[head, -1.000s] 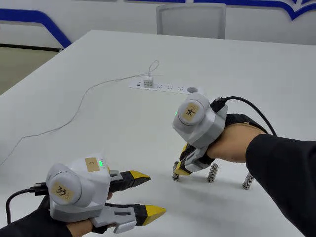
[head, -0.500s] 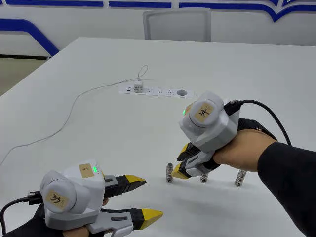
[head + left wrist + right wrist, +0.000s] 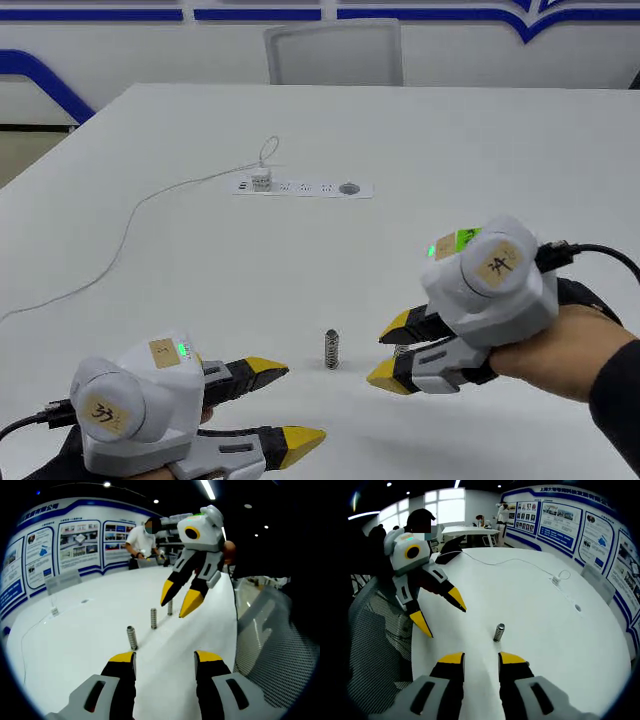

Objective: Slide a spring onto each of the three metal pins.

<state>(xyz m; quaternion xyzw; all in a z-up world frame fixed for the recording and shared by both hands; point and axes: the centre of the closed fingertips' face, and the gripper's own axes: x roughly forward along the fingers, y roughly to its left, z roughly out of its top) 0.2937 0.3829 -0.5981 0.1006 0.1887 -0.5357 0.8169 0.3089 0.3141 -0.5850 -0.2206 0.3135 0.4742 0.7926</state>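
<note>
Three pins stand in a row on the white table, each with a spring on it: the nearest spring (image 3: 132,637), the middle spring (image 3: 153,618) and the far spring (image 3: 170,607). In the head view the leftmost spring (image 3: 332,348) stands free, and a second spring (image 3: 401,350) peeks out behind my right gripper (image 3: 385,352). That gripper is open and empty, a short way right of the leftmost spring (image 3: 498,632). My left gripper (image 3: 290,403) is open and empty at the near left. Each gripper looks along its own open jaws, left (image 3: 165,657) and right (image 3: 481,658).
A white power strip (image 3: 300,187) with a plugged-in charger and a thin cable lies mid-table. A grey chair (image 3: 335,50) stands at the far edge, and a mesh chair (image 3: 375,645) sits beside the near edge. People stand at benches in the background.
My right gripper has drawn back to the right, away from the leftmost spring, which now stands free. The left gripper has barely moved. The head camera has shifted.
</note>
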